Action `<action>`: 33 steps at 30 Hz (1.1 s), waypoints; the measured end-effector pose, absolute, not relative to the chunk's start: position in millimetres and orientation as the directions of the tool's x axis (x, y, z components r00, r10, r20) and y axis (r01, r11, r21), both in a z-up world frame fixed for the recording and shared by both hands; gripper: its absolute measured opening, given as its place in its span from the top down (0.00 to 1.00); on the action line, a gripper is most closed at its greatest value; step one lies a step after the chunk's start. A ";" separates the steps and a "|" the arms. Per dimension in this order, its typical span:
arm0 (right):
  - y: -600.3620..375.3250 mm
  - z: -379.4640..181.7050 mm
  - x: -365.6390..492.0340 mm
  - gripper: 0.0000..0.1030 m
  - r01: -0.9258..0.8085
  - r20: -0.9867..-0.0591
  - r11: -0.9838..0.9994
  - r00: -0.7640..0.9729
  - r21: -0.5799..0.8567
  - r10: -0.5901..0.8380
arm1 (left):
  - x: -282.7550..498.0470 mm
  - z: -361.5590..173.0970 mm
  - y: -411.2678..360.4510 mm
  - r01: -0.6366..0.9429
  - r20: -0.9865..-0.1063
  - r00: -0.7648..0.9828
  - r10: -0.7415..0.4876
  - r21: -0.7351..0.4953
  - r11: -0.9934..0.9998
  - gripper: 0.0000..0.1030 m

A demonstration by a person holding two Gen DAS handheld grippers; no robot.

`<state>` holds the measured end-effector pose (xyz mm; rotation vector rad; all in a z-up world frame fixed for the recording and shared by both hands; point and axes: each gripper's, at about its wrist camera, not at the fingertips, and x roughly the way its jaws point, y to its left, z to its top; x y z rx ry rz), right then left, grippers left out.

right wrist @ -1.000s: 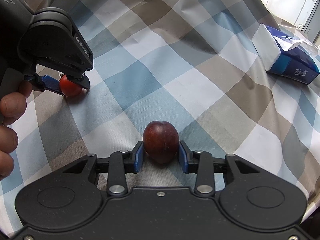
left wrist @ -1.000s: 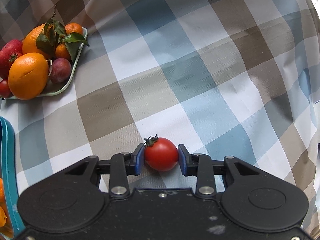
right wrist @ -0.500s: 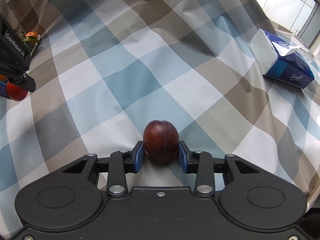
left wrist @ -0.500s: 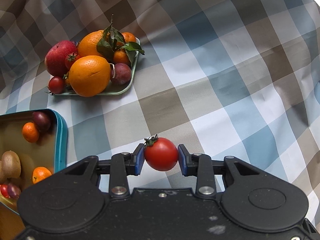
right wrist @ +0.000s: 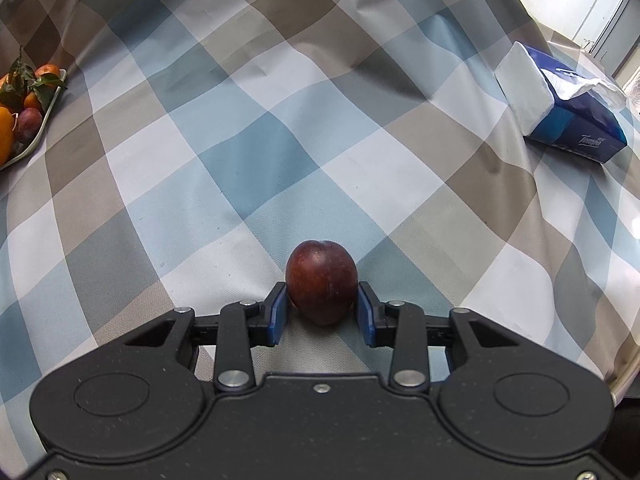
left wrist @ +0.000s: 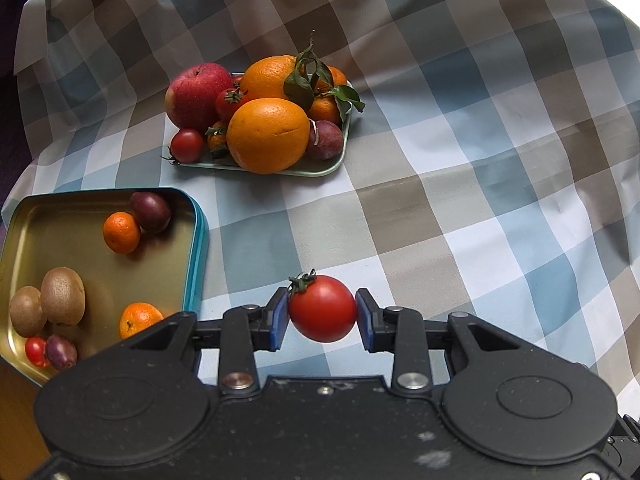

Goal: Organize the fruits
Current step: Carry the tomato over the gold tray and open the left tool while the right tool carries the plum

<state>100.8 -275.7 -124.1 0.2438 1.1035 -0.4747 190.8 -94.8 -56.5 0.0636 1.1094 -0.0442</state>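
A red tomato (left wrist: 322, 308) with a green stem tuft at its upper left sat pinched between the blue pads (left wrist: 278, 318) of the left gripper (left wrist: 322, 319), clear of the checked cloth. A dark red plum (right wrist: 321, 282), cleft upward, was pinched between the pads of the right gripper (right wrist: 321, 315). A pale green tray (left wrist: 256, 166) held an apple, oranges, tomatoes and a plum. An open tin (left wrist: 192, 240) held kiwis, mandarins, plums and a small tomato.
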 end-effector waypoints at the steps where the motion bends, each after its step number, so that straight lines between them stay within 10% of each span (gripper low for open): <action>1: -276.5 -124.1 101.3 0.56 0.485 -0.900 0.874 0.362 -0.042 -0.244 | 189.9 -55.9 -91.7 0.064 -0.895 0.447 -0.003 0.029 0.998 0.67; 33: -263.3 -121.0 129.5 0.56 0.511 -0.931 0.839 0.183 -0.185 -0.317 | 198.2 -39.0 44.5 -0.156 -0.883 0.454 0.115 0.048 0.987 0.67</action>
